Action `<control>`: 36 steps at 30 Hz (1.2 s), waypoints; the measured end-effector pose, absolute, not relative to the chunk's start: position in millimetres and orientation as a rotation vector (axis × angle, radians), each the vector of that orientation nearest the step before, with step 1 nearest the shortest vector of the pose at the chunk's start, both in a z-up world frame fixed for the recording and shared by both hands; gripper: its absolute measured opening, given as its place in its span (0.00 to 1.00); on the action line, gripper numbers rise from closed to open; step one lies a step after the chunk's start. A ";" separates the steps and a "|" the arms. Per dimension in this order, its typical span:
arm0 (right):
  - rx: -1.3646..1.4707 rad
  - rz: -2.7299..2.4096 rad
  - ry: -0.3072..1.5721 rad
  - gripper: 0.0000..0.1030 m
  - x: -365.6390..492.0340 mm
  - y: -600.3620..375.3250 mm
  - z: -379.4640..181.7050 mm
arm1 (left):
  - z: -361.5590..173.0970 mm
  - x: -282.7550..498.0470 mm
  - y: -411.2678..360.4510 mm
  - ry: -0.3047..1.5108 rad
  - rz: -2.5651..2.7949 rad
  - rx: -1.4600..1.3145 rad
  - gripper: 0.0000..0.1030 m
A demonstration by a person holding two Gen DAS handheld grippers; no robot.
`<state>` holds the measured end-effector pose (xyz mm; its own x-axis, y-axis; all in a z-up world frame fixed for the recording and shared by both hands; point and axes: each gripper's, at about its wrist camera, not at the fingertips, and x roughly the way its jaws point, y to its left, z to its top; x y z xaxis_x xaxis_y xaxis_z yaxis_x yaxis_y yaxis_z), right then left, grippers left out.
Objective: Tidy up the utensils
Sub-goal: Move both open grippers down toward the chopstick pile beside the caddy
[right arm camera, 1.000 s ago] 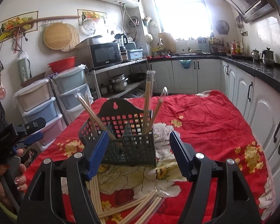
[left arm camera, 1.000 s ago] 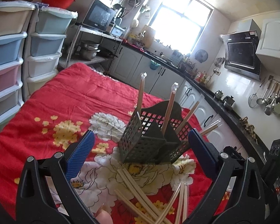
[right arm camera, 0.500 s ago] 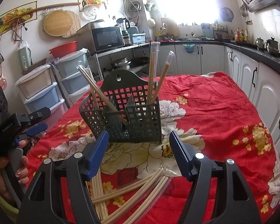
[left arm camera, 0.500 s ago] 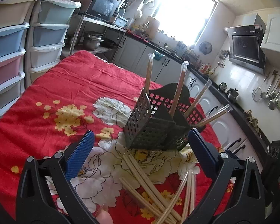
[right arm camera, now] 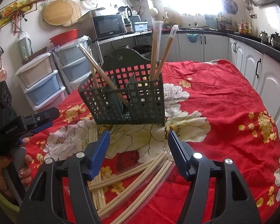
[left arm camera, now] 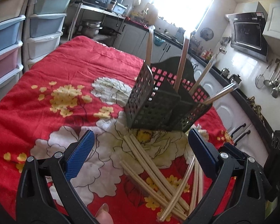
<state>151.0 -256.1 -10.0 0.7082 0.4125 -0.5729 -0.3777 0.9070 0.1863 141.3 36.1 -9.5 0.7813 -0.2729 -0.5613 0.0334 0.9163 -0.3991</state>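
A dark green perforated utensil basket [left arm camera: 158, 104] [right arm camera: 128, 100] stands on the red flowered cloth, with several wrapped chopstick pairs [left arm camera: 183, 63] [right arm camera: 156, 50] standing in its compartments. More pale chopsticks [left arm camera: 151, 169] [right arm camera: 138, 179] lie loose on the cloth in front of it. My left gripper [left arm camera: 140, 149] is open and empty, above the loose chopsticks. My right gripper [right arm camera: 138, 149] is open and empty, over another bunch. The left gripper also shows at the left edge of the right wrist view [right arm camera: 33, 121].
Stacked plastic drawers [left arm camera: 11, 37] [right arm camera: 46, 80] stand to one side of the table. White cabinets with a black counter [right arm camera: 255, 59] run along the other side. The red cloth [left arm camera: 52, 85] [right arm camera: 224, 112] covers the whole table.
Both grippers have lowered and tilted down toward the loose chopsticks in front of the basket. The basket and chopsticks have not moved. Both stay open.
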 end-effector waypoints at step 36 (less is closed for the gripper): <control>0.128 0.363 0.938 0.33 197.0 -261.8 -68.3 | -72.4 158.1 44.9 0.912 -0.257 -0.519 0.58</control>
<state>197.0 -261.8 -68.3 0.5358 0.3590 -0.7642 -0.2491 0.9320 0.2632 158.1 44.9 -72.4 0.5930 -0.4248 -0.6841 -0.0046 0.8477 -0.5304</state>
